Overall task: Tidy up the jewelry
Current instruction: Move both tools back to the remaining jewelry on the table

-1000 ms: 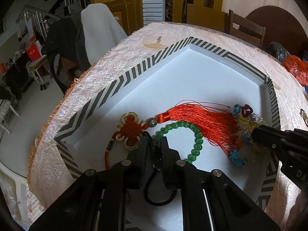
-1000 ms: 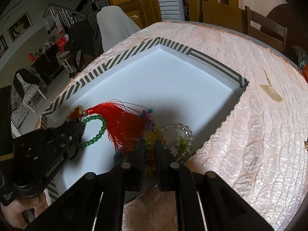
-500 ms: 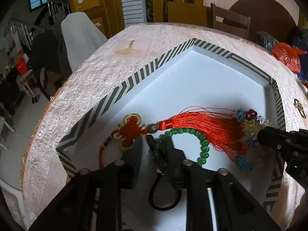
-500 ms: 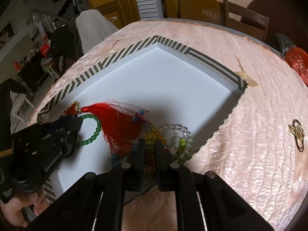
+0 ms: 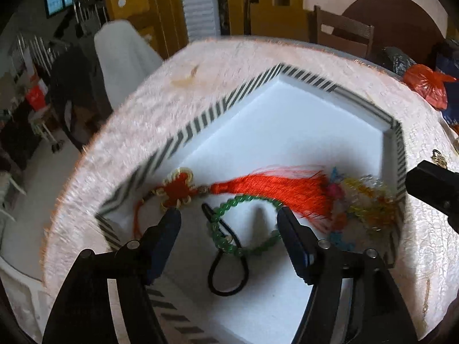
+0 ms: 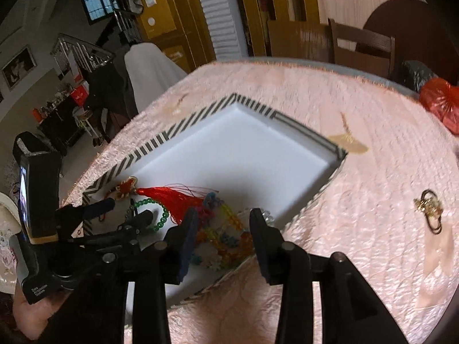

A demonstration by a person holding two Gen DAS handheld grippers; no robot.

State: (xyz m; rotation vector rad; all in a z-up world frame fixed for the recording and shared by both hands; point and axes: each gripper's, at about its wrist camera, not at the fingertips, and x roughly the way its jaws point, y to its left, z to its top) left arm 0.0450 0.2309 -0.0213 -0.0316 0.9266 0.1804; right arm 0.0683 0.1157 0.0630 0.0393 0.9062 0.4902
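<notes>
The left gripper (image 5: 228,219) hangs over the near corner of the tray (image 5: 218,109), its jaws spread wide with nothing between them. Below the gap lies a green bead bracelet (image 5: 243,250) on the tray's white floor, with a black hair tie (image 5: 228,272) looped under its near side. Just beyond, a red tassel (image 5: 275,186) stretches across the tray from a red-and-gold knot (image 5: 178,190) near the striped rim to a heap of colourful beads (image 5: 364,197) in the right-hand corner (the picture is blurred there, so the separate strands cannot be told apart).

The right gripper (image 6: 223,223) hovers over that same bead heap (image 6: 226,235) at the tray's near edge, its jaws likewise apart and holding nothing. From this side the tassel (image 6: 178,199) and the green bracelet (image 6: 160,218) lie to the left, with the left gripper (image 6: 120,213) above them. The rest of the tray (image 6: 246,106) is bare white.

The tray sits on a counter covered with a pink cloth (image 6: 373,258). A small gold and dark trinket (image 6: 430,210) lies on the cloth to the right, well apart from the tray, and a red bag (image 6: 441,103) sits at the far right edge.
</notes>
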